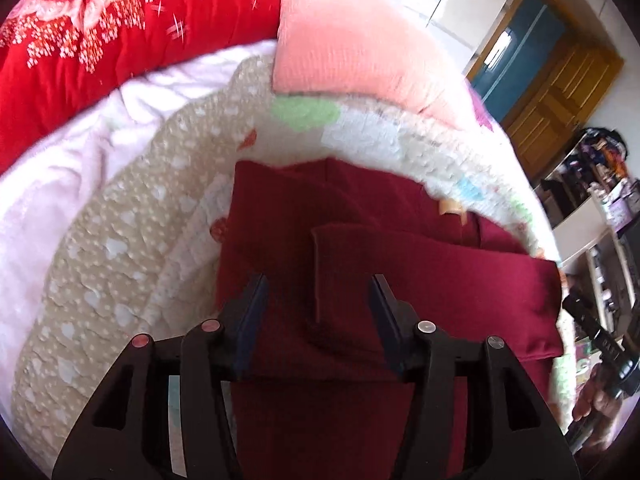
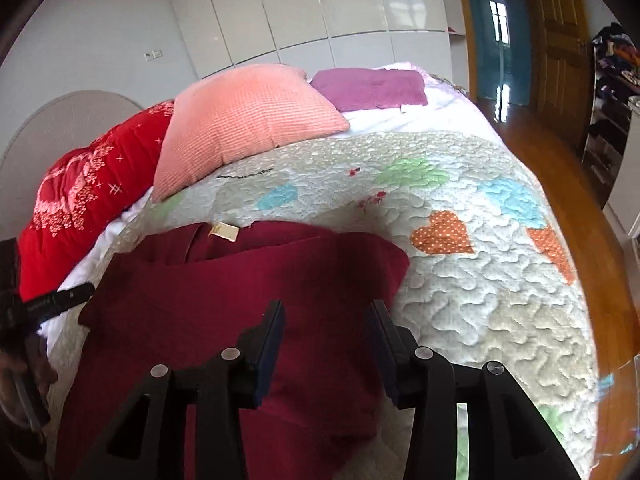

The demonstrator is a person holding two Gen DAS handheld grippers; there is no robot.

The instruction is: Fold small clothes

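Observation:
A dark red garment [image 1: 352,248] lies on the quilted bedspread [image 1: 120,248], with one sleeve folded across its body. In the right wrist view the garment [image 2: 240,300] shows a tan neck label [image 2: 224,232] at its far edge. My left gripper [image 1: 318,280] is open and empty, hovering just above the garment's folded sleeve. My right gripper [image 2: 326,308] is open and empty above the garment's right side. The right gripper also shows at the right edge of the left wrist view [image 1: 600,344], and the left gripper at the left edge of the right wrist view [image 2: 60,300].
A pink pillow [image 2: 244,120], a red quilt [image 2: 88,196] and a purple cushion [image 2: 372,88] lie at the head of the bed. The bedspread [image 2: 480,280] extends to the right, ending at a wooden floor [image 2: 592,240]. Shelves with clutter [image 2: 612,92] stand at the far right.

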